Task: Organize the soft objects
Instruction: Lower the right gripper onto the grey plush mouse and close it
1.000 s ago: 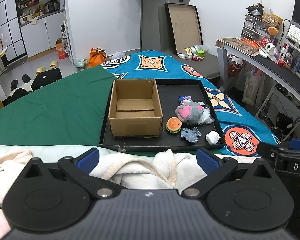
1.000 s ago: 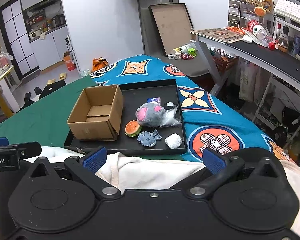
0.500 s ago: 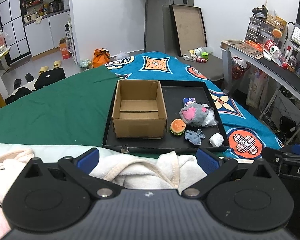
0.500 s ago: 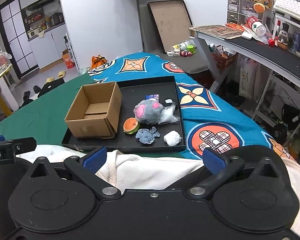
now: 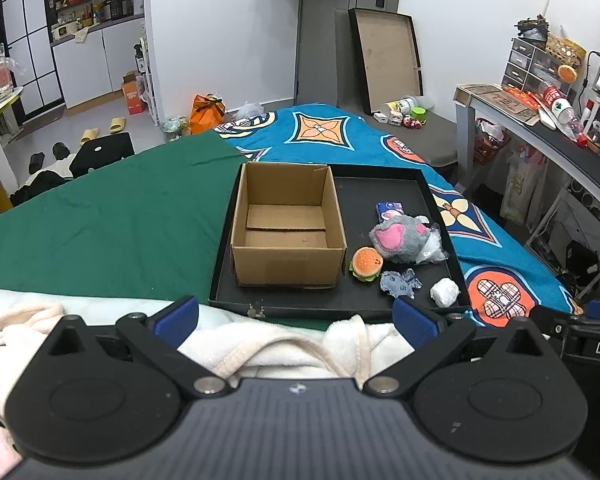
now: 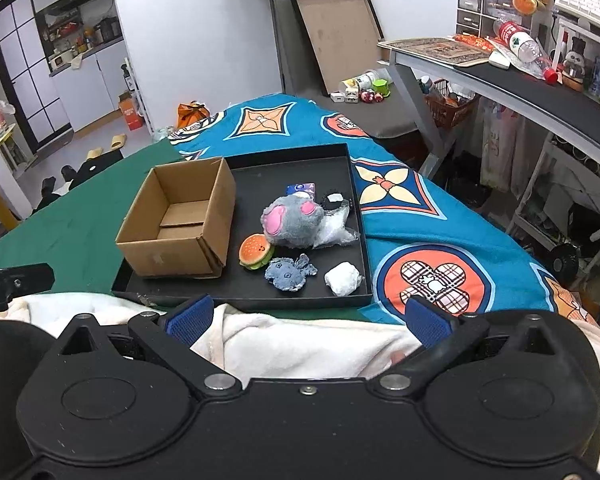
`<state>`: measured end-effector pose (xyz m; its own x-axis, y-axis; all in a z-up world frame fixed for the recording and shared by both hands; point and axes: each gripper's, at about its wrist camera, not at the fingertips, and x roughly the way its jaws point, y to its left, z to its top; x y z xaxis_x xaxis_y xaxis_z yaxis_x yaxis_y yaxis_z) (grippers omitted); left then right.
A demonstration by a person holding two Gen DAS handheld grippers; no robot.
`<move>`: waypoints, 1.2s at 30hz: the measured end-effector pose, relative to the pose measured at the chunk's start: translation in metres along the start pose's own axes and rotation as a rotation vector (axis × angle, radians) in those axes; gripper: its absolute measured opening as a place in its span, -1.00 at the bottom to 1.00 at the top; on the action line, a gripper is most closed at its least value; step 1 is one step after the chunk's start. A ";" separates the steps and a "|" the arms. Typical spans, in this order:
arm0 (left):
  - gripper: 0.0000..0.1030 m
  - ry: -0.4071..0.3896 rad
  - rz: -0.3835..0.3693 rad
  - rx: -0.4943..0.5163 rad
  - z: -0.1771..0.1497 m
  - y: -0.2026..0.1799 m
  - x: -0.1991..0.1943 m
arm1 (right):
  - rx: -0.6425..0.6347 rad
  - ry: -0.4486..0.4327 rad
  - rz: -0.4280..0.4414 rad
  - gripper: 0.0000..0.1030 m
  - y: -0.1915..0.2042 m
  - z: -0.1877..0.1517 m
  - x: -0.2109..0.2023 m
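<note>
Blue packet [image 5: 389, 211] print too small, perhaps tissues.

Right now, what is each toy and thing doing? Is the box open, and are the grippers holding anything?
Cardboard box: open, upright, empty.
Black tray: flat on the bed, holding the box and toys.
Grey plush mouse: lying loose on the tray.
Burger toy: beside the box, untouched.
Blue plush: lying flat.
White wad: loose.
Left gripper: open, empty.
Right gripper: open, empty.
</note>
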<state>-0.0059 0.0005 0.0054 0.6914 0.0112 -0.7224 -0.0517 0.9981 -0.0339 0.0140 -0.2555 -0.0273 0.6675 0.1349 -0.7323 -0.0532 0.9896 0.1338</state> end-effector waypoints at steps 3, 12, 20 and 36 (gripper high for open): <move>0.99 0.003 0.002 0.002 0.006 0.001 0.008 | 0.015 -0.004 0.021 1.00 -0.004 0.005 0.009; 0.97 0.014 0.004 -0.024 0.020 0.013 0.040 | 0.025 0.020 0.054 1.00 -0.007 0.020 0.043; 0.95 0.033 -0.008 -0.068 0.032 0.029 0.069 | 0.042 0.052 0.069 0.98 -0.009 0.028 0.070; 0.71 0.077 -0.004 -0.102 0.050 0.048 0.127 | 0.099 0.126 0.097 0.74 -0.018 0.047 0.128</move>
<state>0.1153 0.0531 -0.0538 0.6344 -0.0018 -0.7730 -0.1246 0.9867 -0.1046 0.1350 -0.2580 -0.0924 0.5637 0.2411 -0.7900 -0.0354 0.9626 0.2686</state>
